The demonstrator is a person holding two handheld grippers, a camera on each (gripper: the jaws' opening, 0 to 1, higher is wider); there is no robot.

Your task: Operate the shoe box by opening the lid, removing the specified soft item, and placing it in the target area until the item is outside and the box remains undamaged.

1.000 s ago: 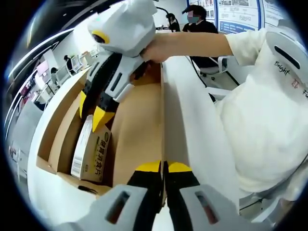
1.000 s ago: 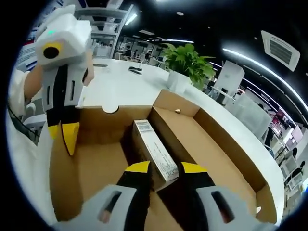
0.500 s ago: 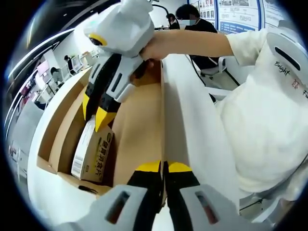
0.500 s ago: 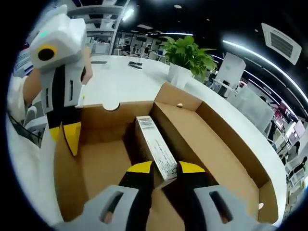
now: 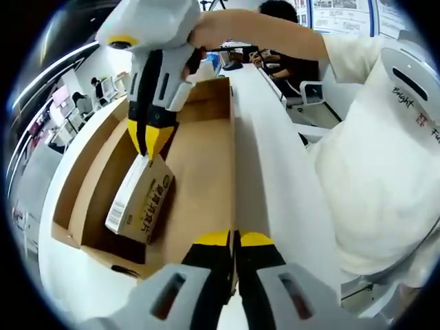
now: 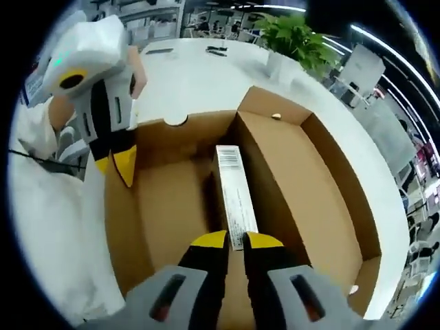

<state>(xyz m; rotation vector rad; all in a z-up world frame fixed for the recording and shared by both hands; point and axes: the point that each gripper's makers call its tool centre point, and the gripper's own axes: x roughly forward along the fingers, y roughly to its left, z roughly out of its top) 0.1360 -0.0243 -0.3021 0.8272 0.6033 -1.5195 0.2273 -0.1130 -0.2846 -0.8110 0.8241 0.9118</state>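
The shoe box [image 6: 323, 165] lies open on the white table [image 6: 185, 75]. A small carton [image 6: 235, 196] is pinched at its end by the right gripper [image 6: 235, 242] — inside the box. The box's side wall is clamped between the left gripper [image 5: 234, 240] jaws.

small carton [image 6: 236, 204] near end hidden behind jaws, label print unreadable
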